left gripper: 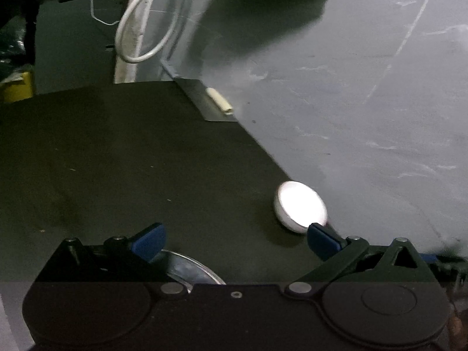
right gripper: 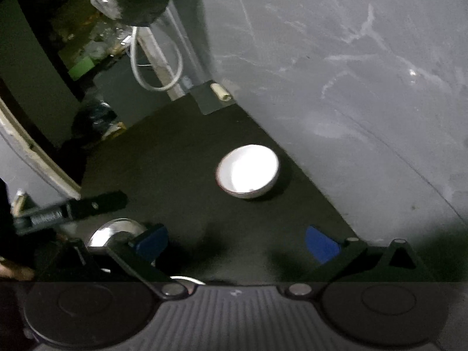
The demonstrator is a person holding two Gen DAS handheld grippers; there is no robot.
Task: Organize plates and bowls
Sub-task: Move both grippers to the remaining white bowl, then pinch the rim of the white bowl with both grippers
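A round white bowl (right gripper: 248, 171), smooth and glossy, sits upright on the matte black table (right gripper: 175, 161) close to its far edge by the scuffed grey wall (right gripper: 351, 87). The right gripper (right gripper: 237, 242) gapes fully wide on nothing. The left gripper (left gripper: 234, 241) is spread too, empty; beneath it curves what may be a shiny steel plate (left gripper: 193, 269).

Both wrist views angled down, close; sharing white bowl (left gripper: 301, 206), dark mat (right gripper: 175, 175)
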